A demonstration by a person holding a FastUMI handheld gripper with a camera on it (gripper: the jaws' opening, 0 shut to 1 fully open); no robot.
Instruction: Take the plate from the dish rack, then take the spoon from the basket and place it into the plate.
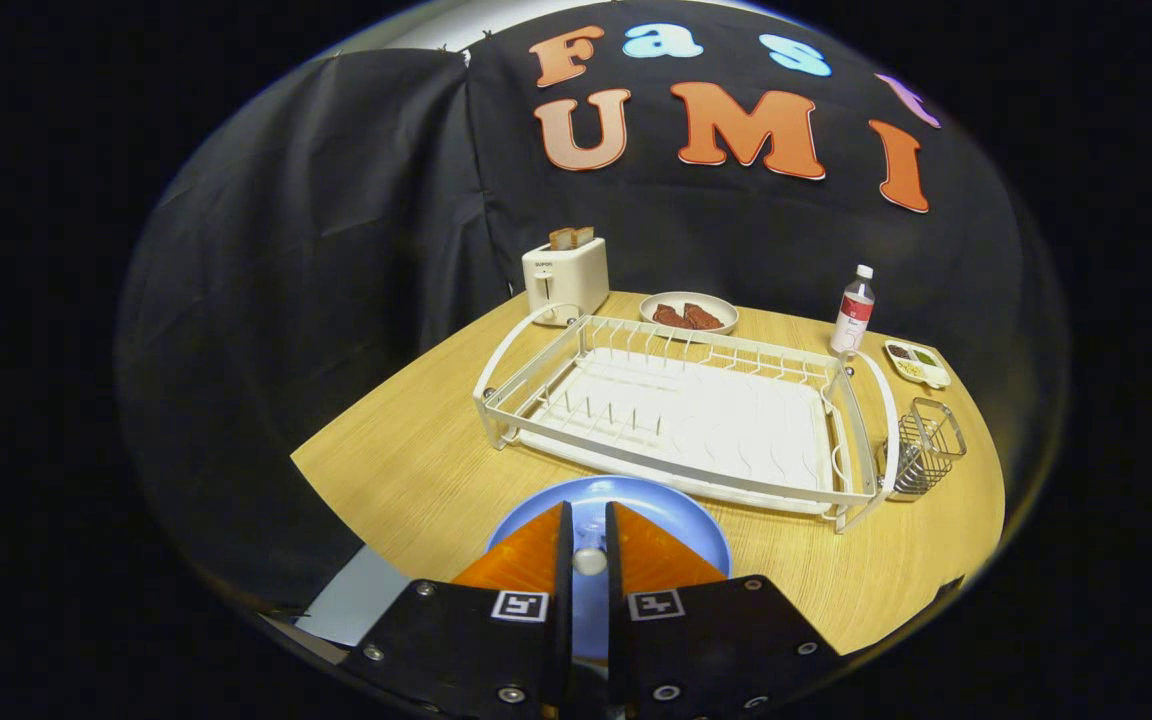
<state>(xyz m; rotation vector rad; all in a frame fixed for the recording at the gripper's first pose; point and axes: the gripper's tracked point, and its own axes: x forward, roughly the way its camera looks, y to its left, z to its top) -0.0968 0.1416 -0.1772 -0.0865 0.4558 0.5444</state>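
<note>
We identify the setting as a staged kitchen booth, not a lived-in home. A round light-wood table (416, 470) stands against a draped black cloth wall (336, 200). On it we see a white wire dish rack (686, 410), a white toaster holding bread (566, 278), and a metal mesh utensil basket (926, 445).

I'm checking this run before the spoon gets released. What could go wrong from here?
1. The fingers sit close together around a small pale thing, probably the spoon; such a thin hold may slip or twist.
2. The blue plate lies under the gripper, just short of the dish rack; a release off centre could land on its rim.
3. A press down could slide the plate over the table.
</note>
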